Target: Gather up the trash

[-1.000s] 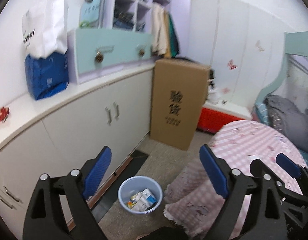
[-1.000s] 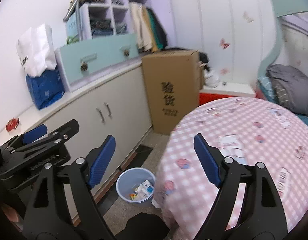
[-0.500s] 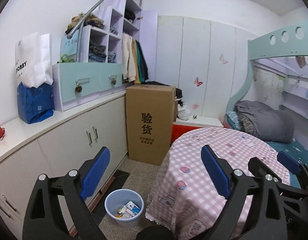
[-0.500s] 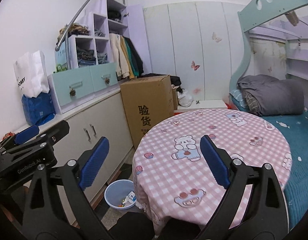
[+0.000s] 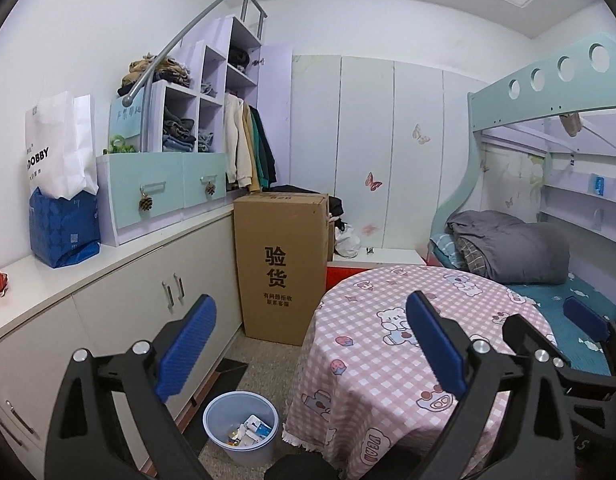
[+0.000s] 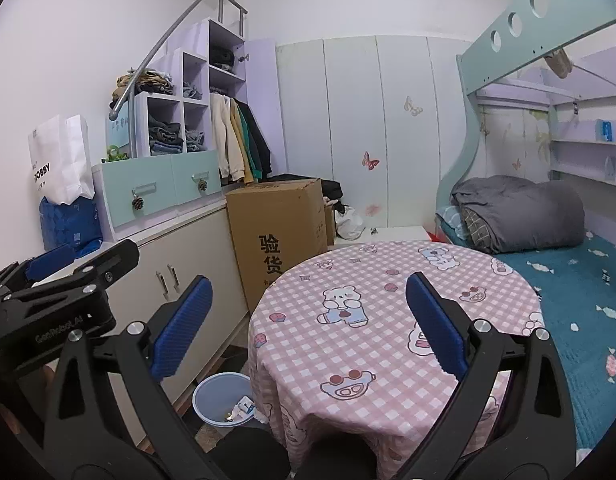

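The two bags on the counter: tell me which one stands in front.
The blue bag stands in front, low and squat on the counter. The taller white paper bag printed "DOBBY" rises behind it.

A child's bedroom in a home was shown. A bunk bed point(image 5: 548, 120) with a folded grey quilt point(image 5: 512, 246) was seen at the right. Left of the bed, wardrobe doors point(image 5: 388, 152) decorated with butterfly stickers were visible, and further left cubby shelves point(image 5: 195, 112) filled with folded clothes and hanging jackets point(image 5: 247, 148). In front of the bed, a round surface point(image 6: 388, 320) was covered by a pink checked cartoon-bear cloth.
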Demonstrator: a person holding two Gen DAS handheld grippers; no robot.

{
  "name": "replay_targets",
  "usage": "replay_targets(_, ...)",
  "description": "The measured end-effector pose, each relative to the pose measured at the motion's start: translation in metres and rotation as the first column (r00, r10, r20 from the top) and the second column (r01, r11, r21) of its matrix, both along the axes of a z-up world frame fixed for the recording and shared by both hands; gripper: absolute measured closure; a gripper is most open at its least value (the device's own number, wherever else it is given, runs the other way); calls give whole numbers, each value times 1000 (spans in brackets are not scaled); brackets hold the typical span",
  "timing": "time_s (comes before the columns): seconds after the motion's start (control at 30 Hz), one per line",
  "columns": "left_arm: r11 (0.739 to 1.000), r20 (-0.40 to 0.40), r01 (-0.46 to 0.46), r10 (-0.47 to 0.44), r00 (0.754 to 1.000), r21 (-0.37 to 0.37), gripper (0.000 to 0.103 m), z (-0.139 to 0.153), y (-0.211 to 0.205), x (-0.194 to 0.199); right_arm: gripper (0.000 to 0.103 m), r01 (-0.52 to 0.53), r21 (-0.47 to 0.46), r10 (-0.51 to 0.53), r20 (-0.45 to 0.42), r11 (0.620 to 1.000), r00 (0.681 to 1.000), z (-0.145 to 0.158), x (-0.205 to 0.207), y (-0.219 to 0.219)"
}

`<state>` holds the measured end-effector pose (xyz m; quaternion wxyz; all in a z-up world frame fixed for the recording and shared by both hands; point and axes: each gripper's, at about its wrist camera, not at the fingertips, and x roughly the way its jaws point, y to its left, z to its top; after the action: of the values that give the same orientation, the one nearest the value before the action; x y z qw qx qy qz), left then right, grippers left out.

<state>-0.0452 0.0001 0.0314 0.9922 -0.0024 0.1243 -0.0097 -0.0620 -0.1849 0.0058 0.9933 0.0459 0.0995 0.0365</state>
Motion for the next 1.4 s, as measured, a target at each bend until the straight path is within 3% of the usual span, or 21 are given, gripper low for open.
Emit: replay_targets(1.4, 999, -4, 33, -33, 999, 20, 9, -3, -2, -5, 7, 26, -17, -26, 1, 1000, 1000, -3, -9, -2)
